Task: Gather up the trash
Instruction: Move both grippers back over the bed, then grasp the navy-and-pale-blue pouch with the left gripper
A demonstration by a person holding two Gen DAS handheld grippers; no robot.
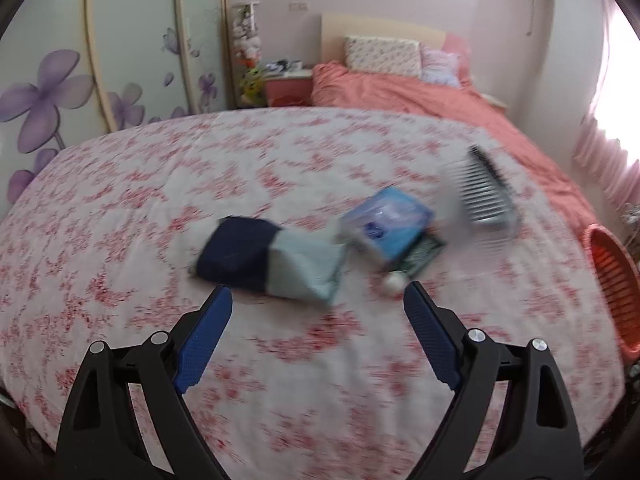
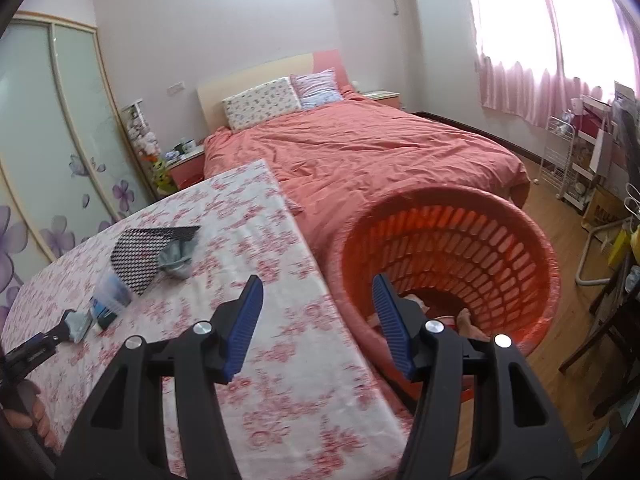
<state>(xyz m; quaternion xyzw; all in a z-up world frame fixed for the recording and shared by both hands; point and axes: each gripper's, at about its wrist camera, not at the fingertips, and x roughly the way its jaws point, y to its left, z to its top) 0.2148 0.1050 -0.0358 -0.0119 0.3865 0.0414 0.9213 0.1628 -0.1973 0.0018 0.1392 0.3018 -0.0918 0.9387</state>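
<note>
In the left wrist view the left tool point(image 1: 318, 304) stands wide with nothing between its blue pads, and just beyond its tips on the floral-clothed counter point(image 1: 120, 220) lie five blurred things: one navy-and-pale-blue pouch point(image 1: 268, 264), one blue packet point(image 1: 386, 226), one dark card point(image 1: 424, 254) half hidden under it, one small white ball point(image 1: 394, 282) and one black-toothed comb point(image 1: 486, 192), while the orange basket point(image 1: 614, 280) is cut off at the right edge. In the right wrist view the right tool point(image 2: 318, 300) is empty, its jaws opening, straddling the counter's edge beside the one basket point(image 2: 460, 240), whose contents are hard to make out; the same items lie far to its left, too small to count.
</note>
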